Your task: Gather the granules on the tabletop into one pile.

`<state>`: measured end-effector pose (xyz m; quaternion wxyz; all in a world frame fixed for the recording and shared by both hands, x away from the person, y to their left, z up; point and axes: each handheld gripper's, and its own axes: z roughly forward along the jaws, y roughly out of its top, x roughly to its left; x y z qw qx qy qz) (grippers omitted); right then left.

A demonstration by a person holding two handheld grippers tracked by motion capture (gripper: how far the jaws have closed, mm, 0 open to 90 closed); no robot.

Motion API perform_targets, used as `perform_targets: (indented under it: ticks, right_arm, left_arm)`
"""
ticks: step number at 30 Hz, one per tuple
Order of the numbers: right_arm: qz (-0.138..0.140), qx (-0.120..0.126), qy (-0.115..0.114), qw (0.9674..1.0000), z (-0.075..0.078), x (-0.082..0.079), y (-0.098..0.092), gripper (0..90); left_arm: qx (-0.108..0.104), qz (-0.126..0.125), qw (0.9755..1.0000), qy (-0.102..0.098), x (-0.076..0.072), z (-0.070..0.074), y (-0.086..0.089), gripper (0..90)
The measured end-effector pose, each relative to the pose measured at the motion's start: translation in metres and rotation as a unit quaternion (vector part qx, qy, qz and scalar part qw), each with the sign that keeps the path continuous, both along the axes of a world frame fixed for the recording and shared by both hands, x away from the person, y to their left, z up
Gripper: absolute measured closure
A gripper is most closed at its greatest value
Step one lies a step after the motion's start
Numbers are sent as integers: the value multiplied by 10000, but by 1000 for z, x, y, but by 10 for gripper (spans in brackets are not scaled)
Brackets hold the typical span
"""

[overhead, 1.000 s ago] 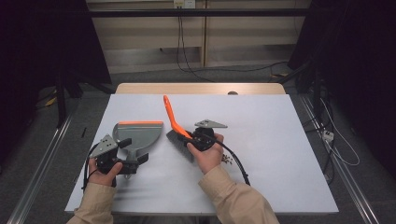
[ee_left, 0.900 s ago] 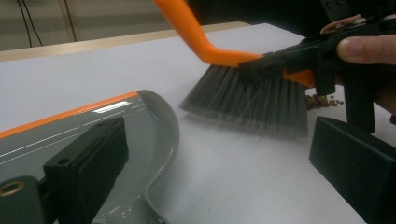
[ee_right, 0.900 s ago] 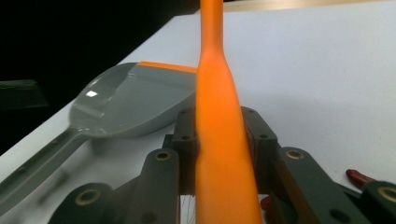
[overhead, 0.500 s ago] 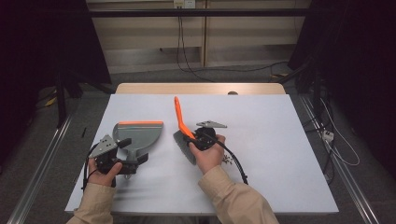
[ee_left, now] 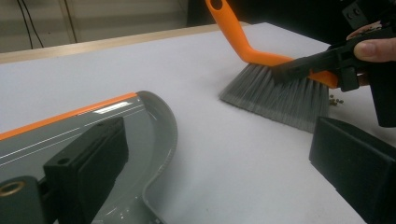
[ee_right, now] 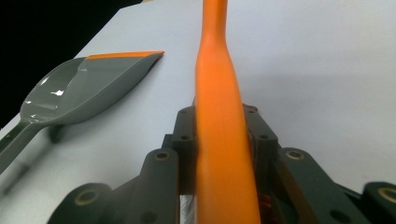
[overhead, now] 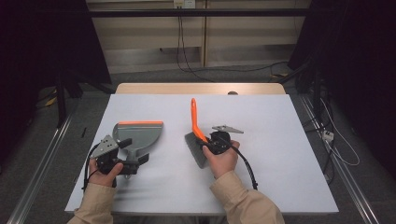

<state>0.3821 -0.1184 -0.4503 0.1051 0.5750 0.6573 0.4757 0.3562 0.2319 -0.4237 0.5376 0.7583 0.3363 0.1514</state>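
the white table [overhead: 280, 154] is the biggest thing here, and most of its top is bare. taking the dustpan [overhead: 138, 136] as the landmark: it lies flat on the table, orange lip pointing toward the far edge, with wide open surface beyond it and to its right, while the table's left edge runs not far off its left side.

the brush [overhead: 196, 140] stands to the right of the dustpan, apart from it, a clear strip of table between them. its grey bristles [ee_left: 275, 95] rest on the table and its orange handle rises away toward the far edge.

the left gripper [overhead: 122, 156] sits at the dustpan's near end, over its handle. its jaws look spread in the left gripper view, one over the pan and one off to the side, and i cannot tell whether they actually press on the handle.

the right gripper [overhead: 211, 142] is pressed together on the brush, pinching the orange handle just above the bristles; the right gripper view shows the handle [ee_right: 219, 140] squeezed tight between the jaws.

smallest of all: a few tiny crumbs [ee_left: 335, 100] lie on the far side of the brush from the dustpan, right by the bristle edge.

so by my reckoning both tools are in hand but the pan is empty: the sweep across that gap is all left to do, and the lane looks free.
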Motion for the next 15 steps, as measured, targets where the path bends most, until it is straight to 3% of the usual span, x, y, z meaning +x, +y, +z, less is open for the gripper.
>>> perform_targets:
  ticks: [15]
  right_arm:
    - [-174, 36, 96, 9998, 1, -14, -31, 707]
  left_arm:
    - [13, 8, 10000, -5, 0, 0, -1, 44]
